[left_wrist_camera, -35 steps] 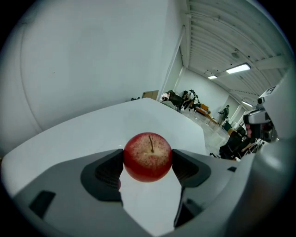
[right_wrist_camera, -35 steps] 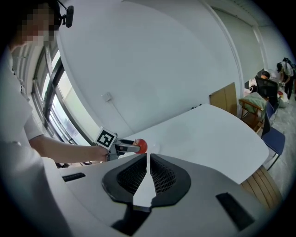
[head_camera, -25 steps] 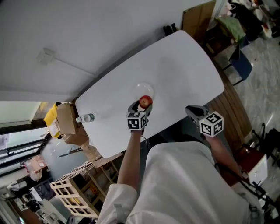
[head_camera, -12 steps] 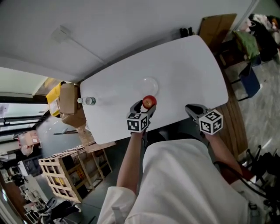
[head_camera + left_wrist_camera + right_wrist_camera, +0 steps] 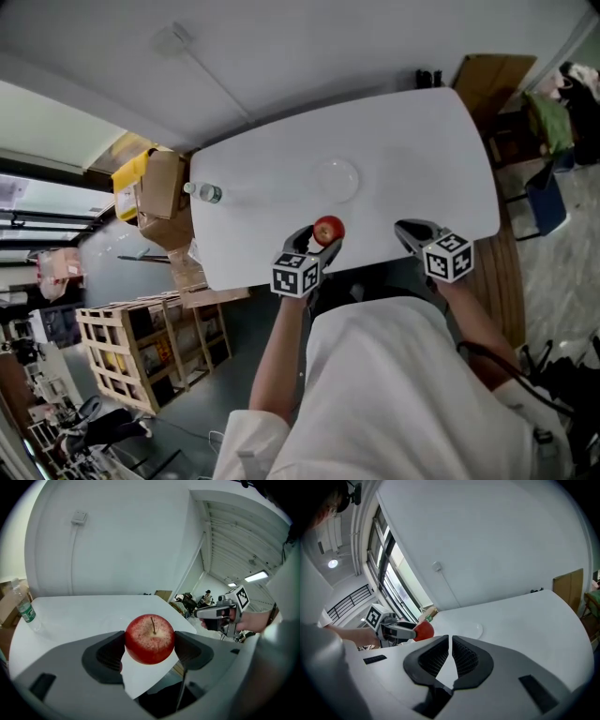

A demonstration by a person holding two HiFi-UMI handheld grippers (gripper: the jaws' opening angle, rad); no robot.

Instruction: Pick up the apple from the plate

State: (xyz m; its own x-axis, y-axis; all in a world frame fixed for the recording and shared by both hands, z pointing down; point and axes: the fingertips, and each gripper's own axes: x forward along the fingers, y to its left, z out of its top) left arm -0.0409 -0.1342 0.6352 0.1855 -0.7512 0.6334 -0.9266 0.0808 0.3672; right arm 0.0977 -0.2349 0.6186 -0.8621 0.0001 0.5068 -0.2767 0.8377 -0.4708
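The apple (image 5: 150,638) is clamped between the 2 jaws of the left gripper (image 5: 317,242), pinched across its widest part with the stem up, so it cannot roll out. It hangs above the near edge of the bench (image 5: 422,141), clear of the glass plate (image 5: 354,180) at its 12 o'clock, so the pickup looks done. At 3 o'clock the right gripper (image 5: 450,652) idles out of the way, its jaws nearly together on nothing.
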